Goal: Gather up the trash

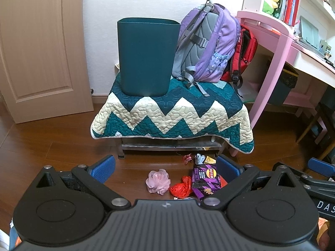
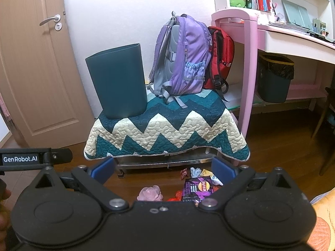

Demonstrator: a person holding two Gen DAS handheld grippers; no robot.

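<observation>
A dark teal bin [image 1: 145, 56] [image 2: 118, 81] stands on a low table under a zigzag quilt [image 1: 171, 117] [image 2: 165, 133]. Trash lies on the wood floor in front of it: a purple chip bag [image 1: 206, 177] [image 2: 197, 188], a crumpled red wrapper [image 1: 182, 188], a pink flower-like puff [image 1: 158, 181] [image 2: 149, 193], a small red candy wrapper [image 1: 187, 158] [image 2: 184, 172], and grey and yellow scraps [image 1: 204, 159]. My left gripper [image 1: 165, 167] is open and empty above the trash. My right gripper [image 2: 163, 169] is open and empty, also above it.
A purple backpack [image 1: 206, 41] [image 2: 182, 56] and a red backpack [image 1: 244, 52] [image 2: 219, 58] lean on the quilted table. A pink desk [image 1: 278, 48] [image 2: 249, 62] stands at the right with a lined bin [image 2: 274, 77] under it. A door [image 1: 39, 48] [image 2: 35, 67] is at the left.
</observation>
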